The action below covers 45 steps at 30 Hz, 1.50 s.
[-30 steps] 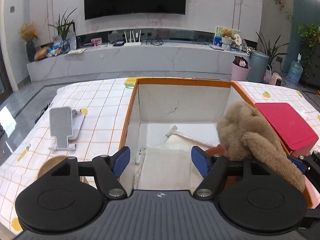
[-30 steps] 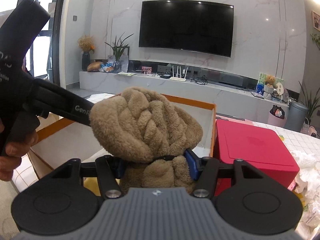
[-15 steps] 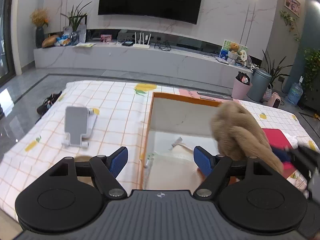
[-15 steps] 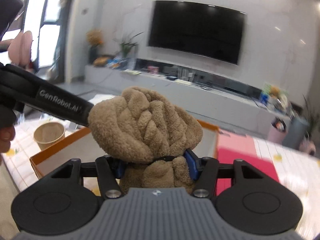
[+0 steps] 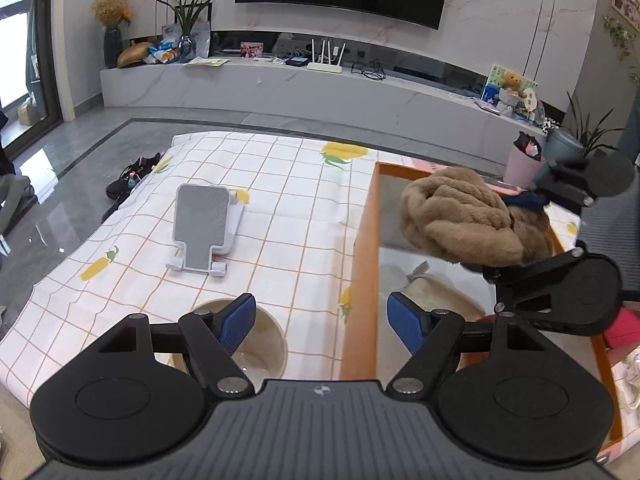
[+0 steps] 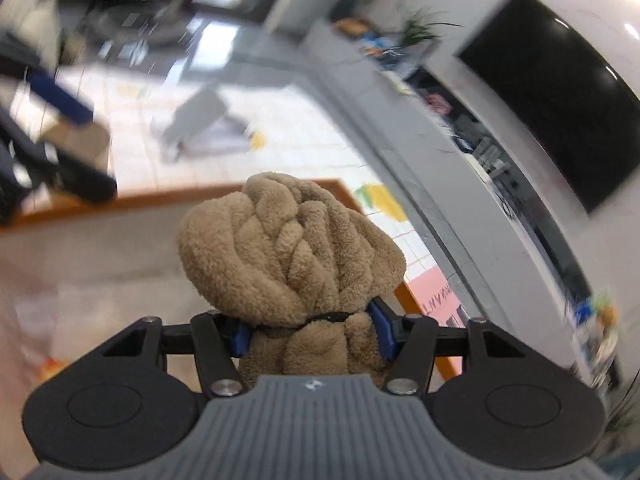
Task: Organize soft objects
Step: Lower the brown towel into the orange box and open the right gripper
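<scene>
A tan fleece bundle [image 6: 288, 248], knotted and plush, sits between the blue pads of my right gripper [image 6: 310, 330], which is shut on it. In the left wrist view the same bundle [image 5: 456, 216] hangs over the orange-rimmed box [image 5: 362, 240], with the right gripper [image 5: 532, 232] rolled onto its side. A pale soft item [image 5: 436, 292] lies on the box floor. My left gripper [image 5: 322, 322] stands open and empty over the table, just left of the box's left wall.
A checked tablecloth [image 5: 280, 208] covers the table. A grey phone stand [image 5: 202, 228] lies at the left and a round beige cup [image 5: 256, 348] sits under the left finger. A red box [image 5: 622, 328] lies right of the orange box. The right wrist view is blurred.
The right gripper has rolled onto its side and carried the bundle further over the box. My left gripper has drifted left, off the box, and now hangs over the cup.
</scene>
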Available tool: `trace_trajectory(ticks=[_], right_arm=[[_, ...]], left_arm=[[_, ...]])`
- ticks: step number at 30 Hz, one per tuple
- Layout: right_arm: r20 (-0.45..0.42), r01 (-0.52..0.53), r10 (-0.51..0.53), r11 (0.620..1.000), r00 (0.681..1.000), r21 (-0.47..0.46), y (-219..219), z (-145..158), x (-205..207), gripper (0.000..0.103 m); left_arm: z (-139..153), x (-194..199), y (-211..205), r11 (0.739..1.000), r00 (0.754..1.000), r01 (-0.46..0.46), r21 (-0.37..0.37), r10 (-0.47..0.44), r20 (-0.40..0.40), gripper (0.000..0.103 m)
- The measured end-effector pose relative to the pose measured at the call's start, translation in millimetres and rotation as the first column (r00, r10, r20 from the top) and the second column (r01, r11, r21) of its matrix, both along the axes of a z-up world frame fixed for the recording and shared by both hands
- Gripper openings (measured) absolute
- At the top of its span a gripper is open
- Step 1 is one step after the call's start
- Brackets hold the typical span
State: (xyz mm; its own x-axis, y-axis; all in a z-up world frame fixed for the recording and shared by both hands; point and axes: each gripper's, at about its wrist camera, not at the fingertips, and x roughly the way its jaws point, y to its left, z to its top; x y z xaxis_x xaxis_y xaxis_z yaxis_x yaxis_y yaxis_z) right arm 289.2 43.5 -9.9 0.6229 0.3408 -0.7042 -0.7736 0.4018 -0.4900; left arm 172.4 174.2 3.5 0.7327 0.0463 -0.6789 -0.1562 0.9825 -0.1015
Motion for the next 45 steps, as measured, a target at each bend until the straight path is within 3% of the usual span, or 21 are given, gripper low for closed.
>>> trace_trajectory(ticks=[3,10,14,18,20,22,27,31,32,33,34,36,39,41,45], right_arm=[[0.119,-0.094,0.111,0.986,0.987,-0.14,10.7,-18.4,-4.3,0.057],[0.056,-0.126,0.147,0.954,0.988,-0.273,31.6,-48.5,12.3,0.057],[0.027,-0.103,0.114,0.962,0.993,-0.252,36.3,-57.4,21.5,0.058],[0.069,-0.103,0.129,0.95,0.989,-0.296,38.6,-70.6,16.0,0.08],[0.054,-0.112,0.132,0.955,0.99,-0.275,35.5,-67.6,11.5,0.085],[0.041,-0.098,0.111,0.967,0.993,-0.233,29.7,-57.9,8.7,0.099],[0.075,-0.019,0.026,0.995,0.997,-0.095,14.2,-24.0,2.4,0.1],[0.038,0.034,-0.035,0.999,0.999,0.035,-1.0,1.4,-2.0,0.1],[0.015,0.036,-0.037,0.997,0.999,0.067,-4.3,5.4,-3.2,0.099],[-0.017,0.036,-0.035,0.994,0.999,0.104,-7.2,8.5,-3.5,0.09],[-0.053,0.046,-0.039,0.99,0.998,0.134,-9.9,10.0,-3.0,0.07],[-0.125,0.115,-0.097,0.982,0.987,0.15,-8.3,7.1,3.5,0.041],[-0.279,0.257,-0.212,0.957,0.936,0.133,-3.0,-7.6,19.9,0.013],[-0.314,0.279,-0.238,0.956,0.919,0.092,4.1,-21.1,24.7,0.011],[-0.251,0.335,-0.323,0.942,0.912,0.006,20.8,-48.9,33.8,0.01]], left_arm=[[-2.4,0.5,-0.4,1.0,1.0,-0.007,0.022,0.007,0.008,0.09],[-1.0,0.0,1.2,1.0,1.0,-0.006,0.002,0.006,-0.003,0.09],[-0.2,0.3,4.0,1.0,1.0,-0.012,-0.014,0.012,-0.006,0.09],[-1.2,2.2,9.4,0.998,0.999,-0.027,-0.05,0.026,-0.02,0.09],[-1.4,2.3,11.5,0.997,0.999,-0.032,-0.068,0.03,-0.023,0.09],[-1.9,2.5,13.1,0.996,0.999,-0.042,-0.081,0.04,-0.032,0.09],[-2.4,0.6,16.0,0.991,0.997,-0.06,-0.119,0.055,-0.05,0.089],[-0.2,-1.5,14.1,0.991,0.997,-0.061,-0.121,0.055,-0.047,0.089],[0.4,-2.0,13.2,0.991,0.997,-0.061,-0.117,0.056,-0.045,0.089],[1.1,-2.3,12.2,0.992,0.997,-0.06,-0.114,0.055,-0.044,0.089],[1.4,-2.7,11.4,0.992,0.998,-0.057,-0.111,0.052,-0.043,0.089],[1.2,-2.5,10.6,0.993,0.998,-0.053,-0.109,0.048,-0.044,0.089],[-0.3,-1.4,9.3,0.993,0.997,-0.054,-0.105,0.048,-0.052,0.089],[-1.9,-1.2,9.4,0.993,0.997,-0.052,-0.103,0.046,-0.057,0.089],[-3.0,0.9,10.0,0.992,0.997,-0.049,-0.115,0.042,-0.064,0.089]])
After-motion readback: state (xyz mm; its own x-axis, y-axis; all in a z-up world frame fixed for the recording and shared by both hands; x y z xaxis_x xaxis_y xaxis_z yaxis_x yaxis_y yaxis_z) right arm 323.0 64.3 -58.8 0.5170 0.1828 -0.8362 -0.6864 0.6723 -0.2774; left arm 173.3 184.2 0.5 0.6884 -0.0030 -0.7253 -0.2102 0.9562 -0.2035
